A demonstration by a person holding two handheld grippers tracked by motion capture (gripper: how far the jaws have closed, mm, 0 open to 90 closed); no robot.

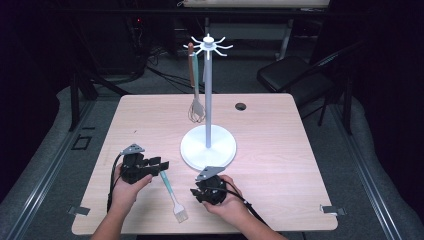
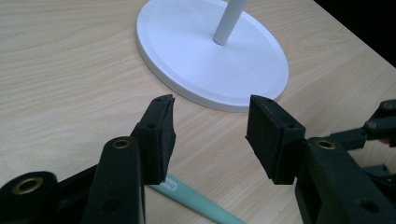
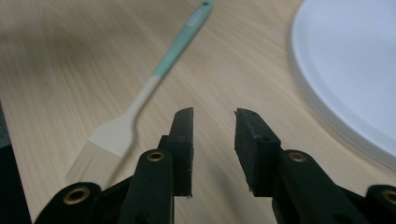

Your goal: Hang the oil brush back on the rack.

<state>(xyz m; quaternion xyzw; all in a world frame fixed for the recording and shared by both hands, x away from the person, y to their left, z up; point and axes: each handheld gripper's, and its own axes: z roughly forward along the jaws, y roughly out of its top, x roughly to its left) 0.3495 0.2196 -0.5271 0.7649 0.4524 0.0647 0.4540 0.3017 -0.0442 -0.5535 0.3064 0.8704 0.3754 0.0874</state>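
the step in hand is judged to be the pick-up of the pastry brush (image 1: 172, 195), which lies flat on the pale wood-grain table (image 1: 280, 200) between the two hands, near the front edge; the left gripper (image 1: 159, 164) is held with its ribbed black jaws spread and empty just above the tip of the smooth mint-green handle. to the right, the right gripper (image 1: 195, 194) is seen with jaws half parted and empty beside the pale flat bristles. a closing on the thin handle is called for next, then probably a lift to the white round-based hook stand (image 1: 208, 145), where a whisk (image 1: 196, 107) hangs.

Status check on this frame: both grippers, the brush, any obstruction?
Left gripper open, at the brush handle tip. Right gripper open, empty, beside it. Stand base close behind; nothing blocks the brush.
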